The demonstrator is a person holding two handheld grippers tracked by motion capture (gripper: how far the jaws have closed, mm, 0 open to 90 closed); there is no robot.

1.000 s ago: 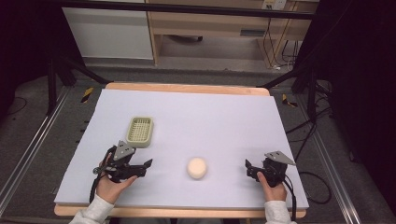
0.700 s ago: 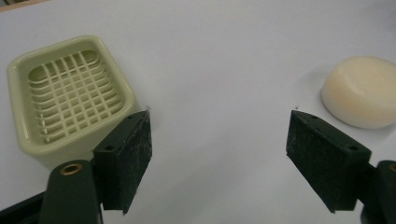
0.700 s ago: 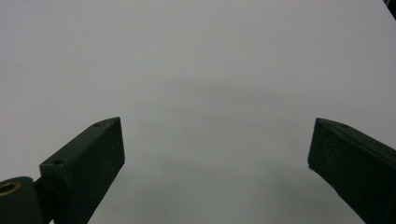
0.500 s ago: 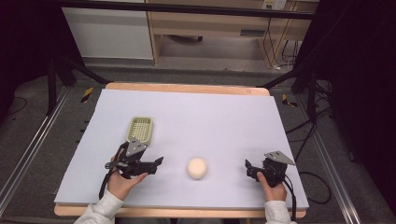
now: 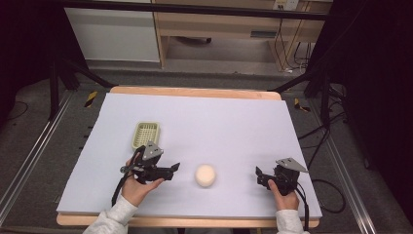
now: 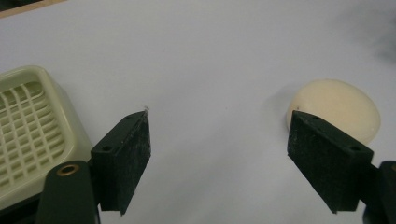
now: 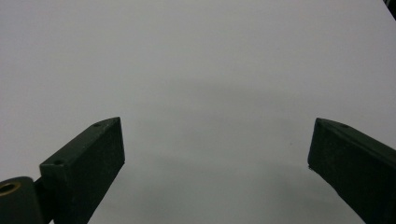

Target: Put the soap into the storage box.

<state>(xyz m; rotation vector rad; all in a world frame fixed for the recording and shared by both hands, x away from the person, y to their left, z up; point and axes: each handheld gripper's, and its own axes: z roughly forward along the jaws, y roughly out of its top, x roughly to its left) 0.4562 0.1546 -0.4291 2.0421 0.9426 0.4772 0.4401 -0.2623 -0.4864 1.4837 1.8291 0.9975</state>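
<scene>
A round cream bar of soap (image 5: 205, 175) lies on the white table near the front middle. A pale green slotted soap dish (image 5: 146, 134) sits farther back on the left. My left gripper (image 5: 173, 169) hovers just left of the soap and points at it. Its jaws are opening and hold nothing. In the left gripper view (image 6: 218, 122) the soap (image 6: 334, 107) lies beyond the right jaw and the dish (image 6: 28, 126) is at the left edge. My right gripper (image 5: 260, 176) rests open at the front right, over bare table in its own view (image 7: 217, 126).
The white sheet (image 5: 219, 122) covers most of a wooden tabletop. Dark stand legs and cables run along the floor on both sides. A cabinet and shelf stand beyond the far edge.
My left gripper has moved right and a little away from the front edge, closer to the soap. The right gripper has stayed in place.
</scene>
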